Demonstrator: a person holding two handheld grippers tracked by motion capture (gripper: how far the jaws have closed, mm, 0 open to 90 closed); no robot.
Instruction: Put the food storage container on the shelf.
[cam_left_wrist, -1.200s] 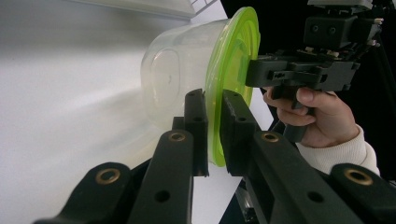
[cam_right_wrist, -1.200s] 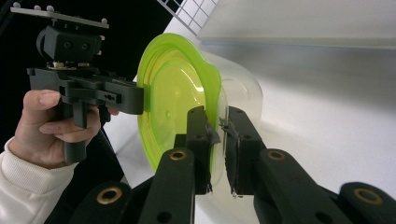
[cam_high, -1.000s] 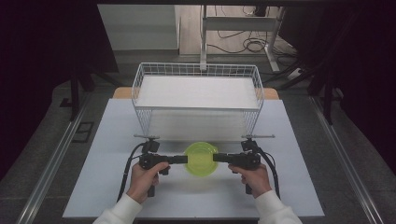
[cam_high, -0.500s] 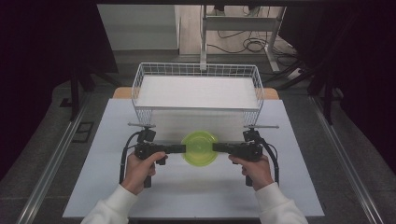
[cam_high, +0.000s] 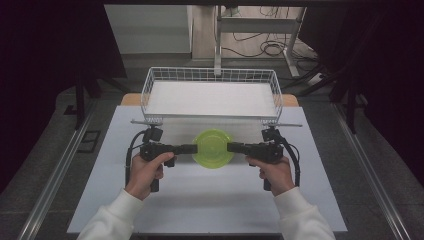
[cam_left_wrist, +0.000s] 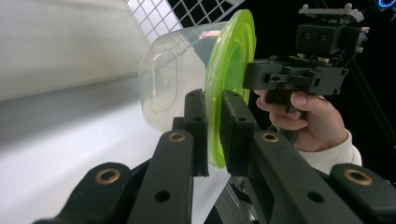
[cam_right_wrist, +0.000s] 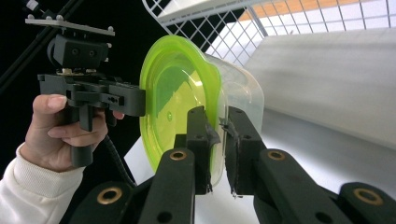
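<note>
Container (cam_high: 213, 148) carried nearer basket (cam_high: 150, 90), seemingly lifted.

Container (cam_left_wrist: 170, 84): clear glossy plastic; lid (cam_right_wrist: 180, 88): translucent green glossy plastic. Basket (cam_high: 210, 75): white wire. Tabletop (cam_high: 200, 195): matt white.

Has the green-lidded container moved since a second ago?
Yes. The green-lidded container, clamped between the left gripper and right gripper, has gone forward toward the wire basket, closing most of the gap.

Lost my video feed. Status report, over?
Left gripper and right gripper both clamp the green-lidded container's rim. Held before the wire basket. Nothing obstructing.
</note>
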